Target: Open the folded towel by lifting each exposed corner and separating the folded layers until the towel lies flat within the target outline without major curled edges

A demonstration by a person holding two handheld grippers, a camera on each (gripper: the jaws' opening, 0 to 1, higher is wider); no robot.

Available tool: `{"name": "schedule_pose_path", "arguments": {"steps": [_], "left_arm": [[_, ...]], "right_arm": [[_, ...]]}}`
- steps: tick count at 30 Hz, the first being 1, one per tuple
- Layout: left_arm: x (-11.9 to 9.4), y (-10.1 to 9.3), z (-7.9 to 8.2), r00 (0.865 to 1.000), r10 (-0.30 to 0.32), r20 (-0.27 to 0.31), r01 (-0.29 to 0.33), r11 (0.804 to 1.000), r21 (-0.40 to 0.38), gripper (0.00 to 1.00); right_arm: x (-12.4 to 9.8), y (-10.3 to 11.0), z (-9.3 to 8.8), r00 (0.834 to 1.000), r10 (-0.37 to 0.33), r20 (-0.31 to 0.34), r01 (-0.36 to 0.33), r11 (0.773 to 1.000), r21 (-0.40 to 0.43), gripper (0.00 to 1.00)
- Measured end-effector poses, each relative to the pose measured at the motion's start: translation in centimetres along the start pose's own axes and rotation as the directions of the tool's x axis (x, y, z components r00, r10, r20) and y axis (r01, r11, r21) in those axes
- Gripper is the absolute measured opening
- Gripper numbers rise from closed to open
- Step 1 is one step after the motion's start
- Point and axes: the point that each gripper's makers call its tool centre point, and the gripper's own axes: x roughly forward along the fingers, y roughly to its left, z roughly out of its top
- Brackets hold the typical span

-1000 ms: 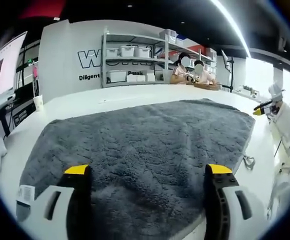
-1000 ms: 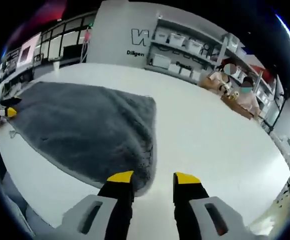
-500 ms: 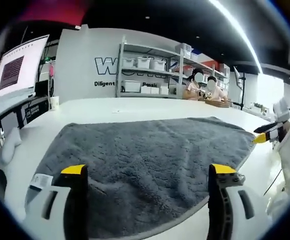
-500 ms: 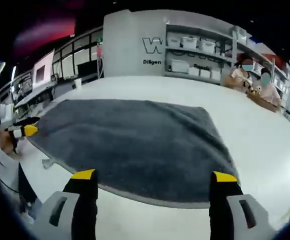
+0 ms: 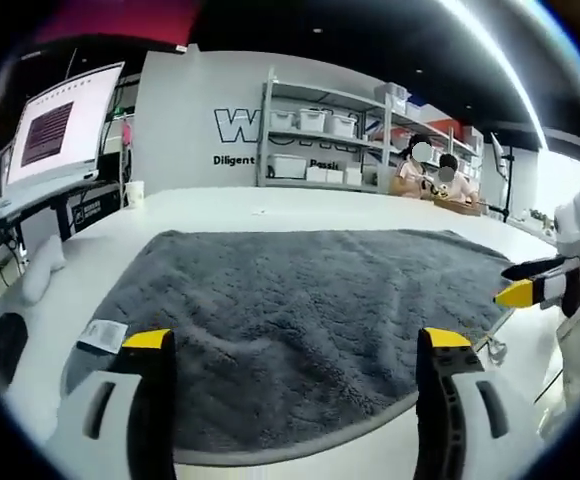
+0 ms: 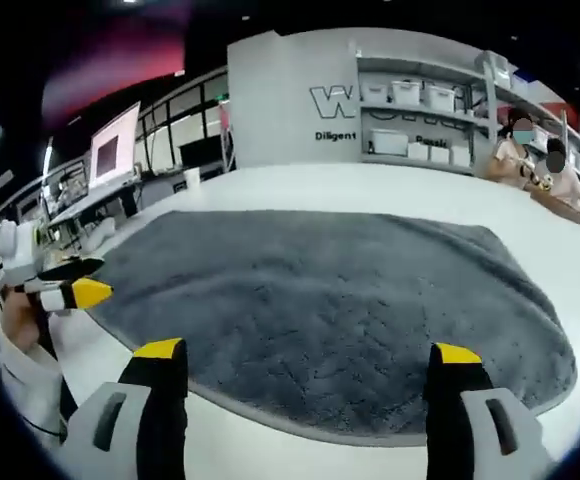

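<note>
Dark grey shaggy pile towel (image 5: 300, 320) spread open on smooth white table (image 5: 210, 205), one layer visible, rounded near edge, small white sewn label (image 5: 101, 335) at left corner. Same towel (image 6: 340, 310) in right gripper view, far corner squared. Left gripper (image 5: 295, 345): two black jaws, yellow tips, spread wide, empty, above near edge. Right gripper (image 6: 310, 355): jaws spread wide, empty. Background: metal shelving (image 5: 325, 140) with white bins, count unclear; two seated people (image 5: 430, 175); one tilted monitor (image 5: 65, 125); wall lettering cut off.
</note>
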Motion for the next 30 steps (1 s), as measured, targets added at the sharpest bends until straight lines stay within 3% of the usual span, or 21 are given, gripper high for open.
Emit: {"name": "schedule_pose_path", "arguments": {"steps": [4, 11, 18, 30], "left_arm": [[0.0, 1.0, -0.9, 0.998, 0.051, -0.035, -0.051, 0.999, 0.016, 0.99], [0.3, 1.4, -2.2, 0.995, 0.068, -0.077, -0.066, 0.997, 0.027, 0.99], [0.3, 1.5, -2.5, 0.992, 0.086, -0.094, -0.082, 0.995, 0.048, 0.99], [-0.1, 1.5, -2.6, 0.991, 0.095, -0.096, -0.09, 0.995, 0.047, 0.99]], "right_arm": [[0.5, -0.1, -0.5, 0.999, -0.045, -0.019, 0.044, 0.999, -0.023, 0.99], [0.9, -0.5, -2.2, 0.994, -0.074, -0.084, 0.071, 0.996, -0.049, 0.99], [0.5, -0.3, -2.4, 0.997, -0.033, -0.067, 0.028, 0.998, -0.063, 0.99], [-0.2, 0.1, -2.8, 0.999, -0.032, -0.028, 0.03, 0.998, -0.061, 1.0]]}}
